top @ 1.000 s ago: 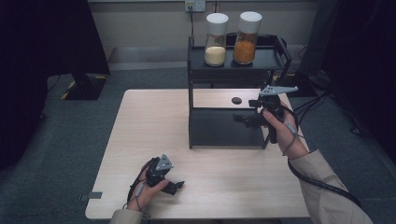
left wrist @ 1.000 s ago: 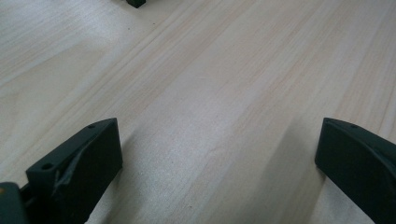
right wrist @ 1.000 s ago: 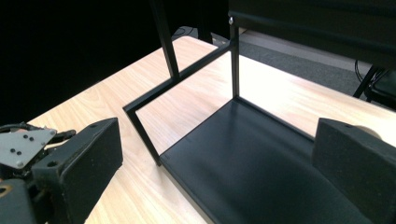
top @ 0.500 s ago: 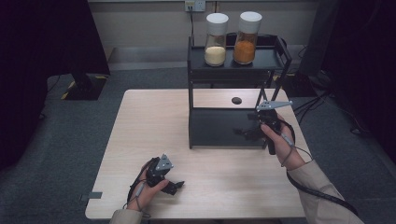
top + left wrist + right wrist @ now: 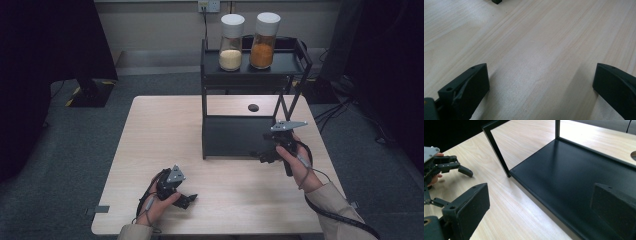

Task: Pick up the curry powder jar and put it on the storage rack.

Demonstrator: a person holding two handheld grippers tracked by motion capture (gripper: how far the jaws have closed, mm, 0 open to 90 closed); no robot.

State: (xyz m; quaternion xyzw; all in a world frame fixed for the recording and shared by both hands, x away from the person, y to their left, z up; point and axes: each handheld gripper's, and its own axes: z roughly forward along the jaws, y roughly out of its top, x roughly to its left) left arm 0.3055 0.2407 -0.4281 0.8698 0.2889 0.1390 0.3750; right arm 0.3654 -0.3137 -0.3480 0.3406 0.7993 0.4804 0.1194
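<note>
Although the high view cuts our arms off at the near edge and the small dark disc [image 5: 253,107] on the table [image 5: 165,130] behind the black rack [image 5: 240,135] is too small to identify, we see both tongs gaping and empty. Our left gripper [image 5: 186,200] rests on the near left of the table, where it lay a second ago. Our right gripper [image 5: 261,156] has drawn back nearer, off the rack's lower shelf to its near right corner; the two jars [image 5: 231,36] remain on top.
</note>
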